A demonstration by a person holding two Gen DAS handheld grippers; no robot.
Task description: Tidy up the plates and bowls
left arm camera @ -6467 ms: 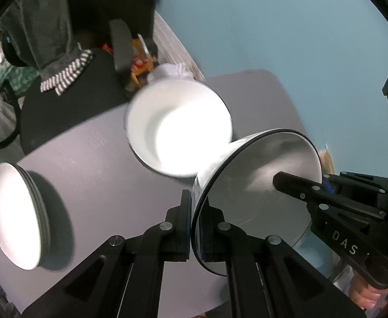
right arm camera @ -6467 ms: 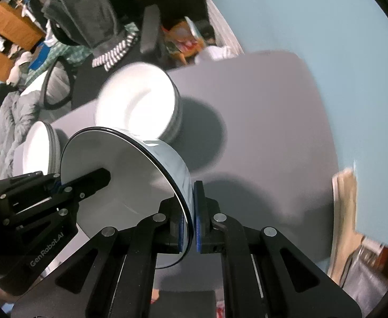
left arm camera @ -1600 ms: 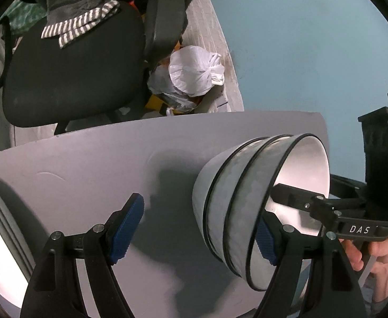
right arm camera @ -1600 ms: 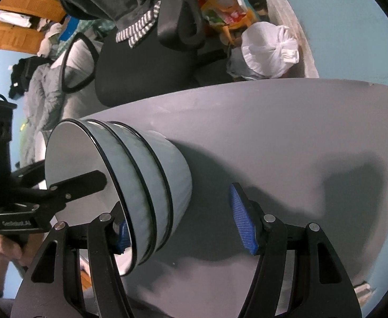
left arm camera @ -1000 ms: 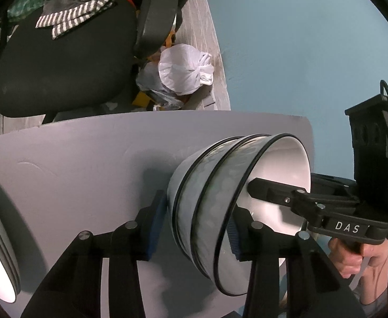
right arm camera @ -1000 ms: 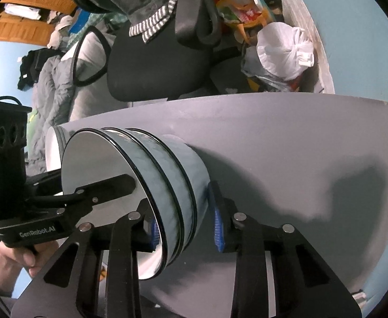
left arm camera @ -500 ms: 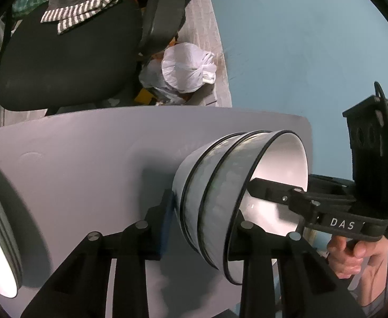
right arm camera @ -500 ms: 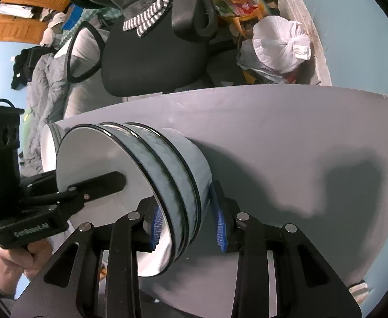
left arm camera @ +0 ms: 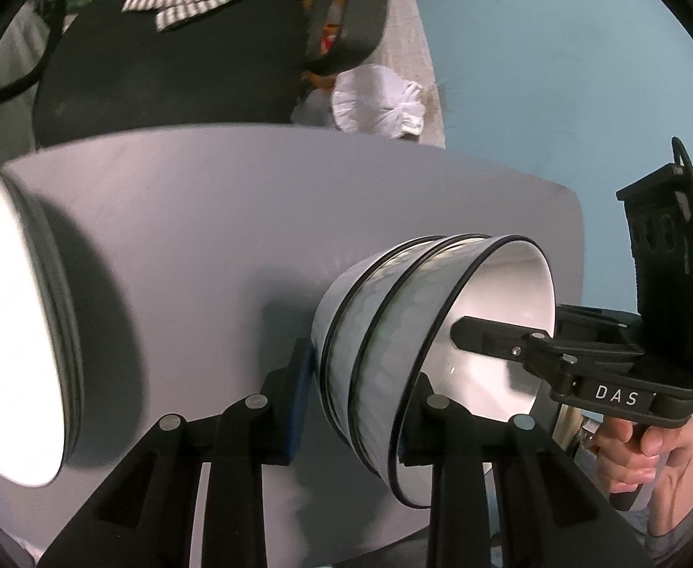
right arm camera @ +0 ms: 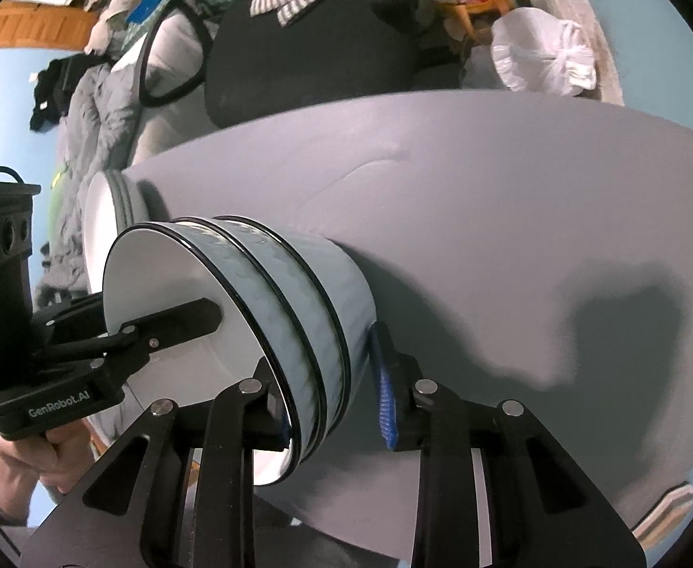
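since the earlier frames, the single bowl had been nested with the others, and the whole stack of bowls (left arm camera: 394, 355) had been drawn across the tabletop (left arm camera: 252, 199) toward the pile of plates (left arm camera: 20, 331), which now filled the left edge of the left view.

the stack of three bowls was gripped from both sides. the left tongs (left arm camera: 360, 397) were pressed against it, one finger under the base and the other inside the top rim; the right tongs (right arm camera: 332, 407) were closed on the opposite side in the same way. the stack was seen between the two tools, tilted in both views, and whether its base touched the tabletop could not be told.

the relation that mattered: the plates (right arm camera: 110, 217) lay beyond the left side of the bowls, well apart from them, so the left hand (right arm camera: 39, 454) was judged the nearer one to that pile. the stack's axis ran from base to rim, roughly crosswise to both pairs of tongs.

the tabletop was a plain grey sheet, bare around the bowls. behind it an office chair (left arm camera: 171, 71) with striped cloth, a tied white bag (left arm camera: 379, 104) and a blue wall (left arm camera: 559, 71) were seen.
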